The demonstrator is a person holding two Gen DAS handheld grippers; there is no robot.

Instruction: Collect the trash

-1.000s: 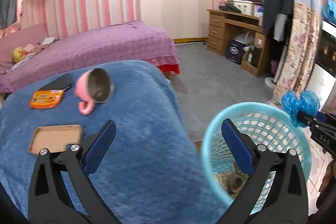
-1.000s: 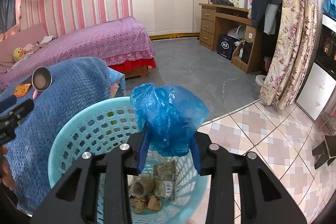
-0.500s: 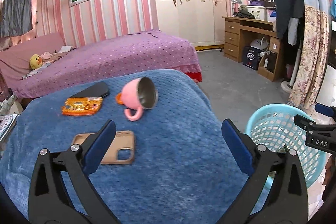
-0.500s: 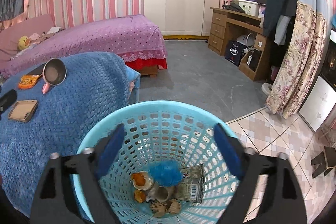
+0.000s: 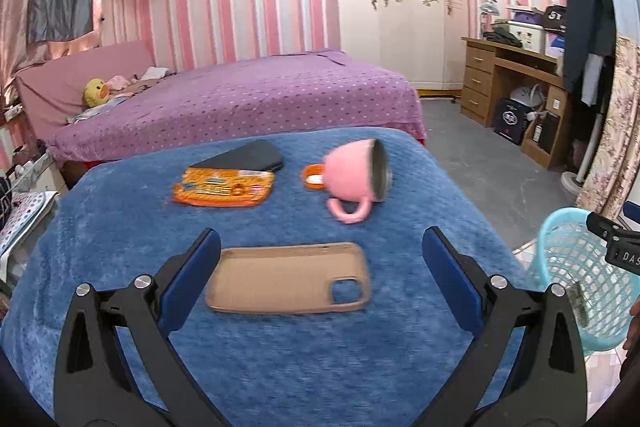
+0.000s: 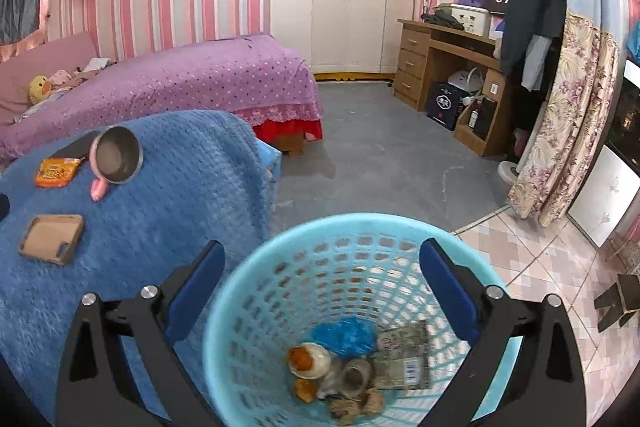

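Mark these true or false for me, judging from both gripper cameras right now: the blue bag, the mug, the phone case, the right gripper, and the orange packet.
1. The blue bag lies inside the basket. True.
2. The pink mug stands upright on the blue blanket. False: it lies on its side, with its handle against the blanket.
3. The left gripper is shut on the phone case. False: it is open, and the case lies on the blanket between its fingers, apart from both.
4. The right gripper is open and holds nothing. True; its jaws have just been opening.
5. The orange packet is in the basket. False: it lies on the blanket beside a black case.
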